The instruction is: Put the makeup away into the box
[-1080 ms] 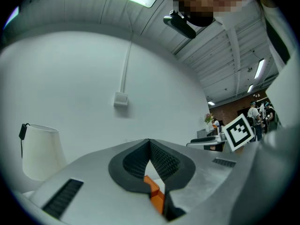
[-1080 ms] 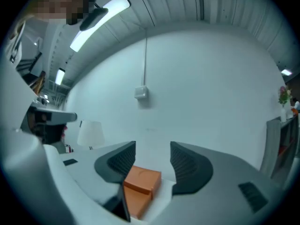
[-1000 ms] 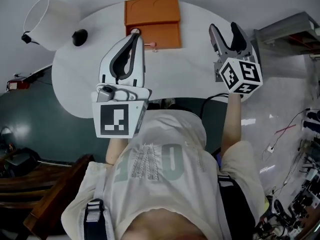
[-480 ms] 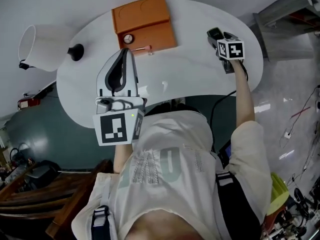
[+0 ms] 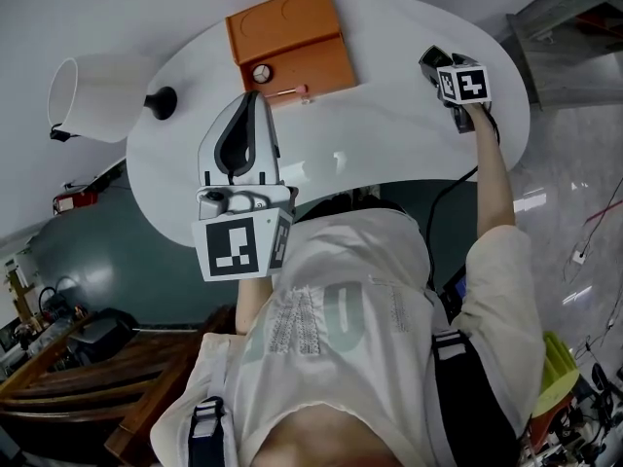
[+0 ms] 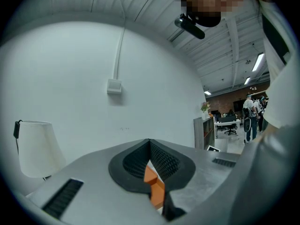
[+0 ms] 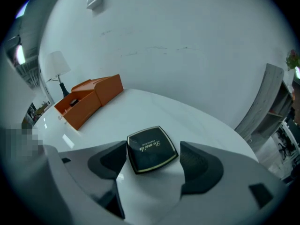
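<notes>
**Change since earlier frame:** In the head view the right gripper (image 5: 435, 61) has come down from a raised position at the right of the frame. It now sits low over the white table (image 5: 389, 134) at upper right. Its jaws have been opening and now stand spread wide. The left gripper (image 5: 251, 100) has barely shifted.

**Task item:** A black square compact (image 7: 152, 149) with a gilt edge lies flat on the table. It is between the right gripper's pads and neither pad presses on it. It sits near the table's right end, well apart from the box.

**Left gripper:** The jaws are pressed together and hold nothing. Only a sliver of orange shows through the slit between them. The gripper hangs just in front of the box.

**Hazards, as judged:**
- The compact is thin and lies cornerwise to the pads. A closing grip could catch its corners, then twist it or skid it across the glossy top.
- Pads set too high could ride over the lid.
- The left gripper partly blocks the approach to the box.

**Containers:** The orange box (image 5: 292, 42) stands open at top centre with its lid folded back. A round compact (image 5: 260, 73) lies inside it. A thin pink stick (image 5: 289, 92) lies at its front edge, and whether it is inside or outside cannot be determined.
</notes>
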